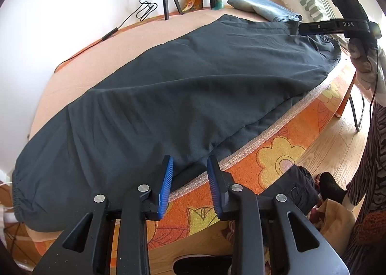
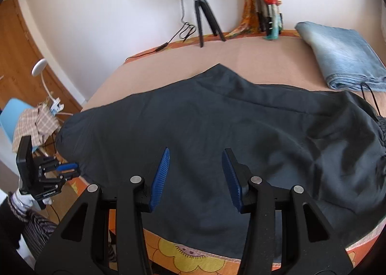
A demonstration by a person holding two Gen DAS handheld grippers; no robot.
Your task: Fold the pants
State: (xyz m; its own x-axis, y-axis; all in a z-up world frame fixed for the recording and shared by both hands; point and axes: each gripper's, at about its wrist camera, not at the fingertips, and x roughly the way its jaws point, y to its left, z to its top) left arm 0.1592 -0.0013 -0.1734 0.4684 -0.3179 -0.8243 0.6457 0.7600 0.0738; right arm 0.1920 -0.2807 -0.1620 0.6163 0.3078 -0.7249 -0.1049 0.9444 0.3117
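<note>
Both tongs, left & right, released, nothing gripped; pants ahead overhang bed edge, may slide off w/ sloppy grab

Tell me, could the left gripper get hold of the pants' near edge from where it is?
Probably yes: the left gripper is open right at the pants' edge on the bed, with nothing between.

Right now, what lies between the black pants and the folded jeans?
Only bare peach bedsheet separates black pants from folded jeans; a thin black drawstring crosses there. Right wrist view.
</note>
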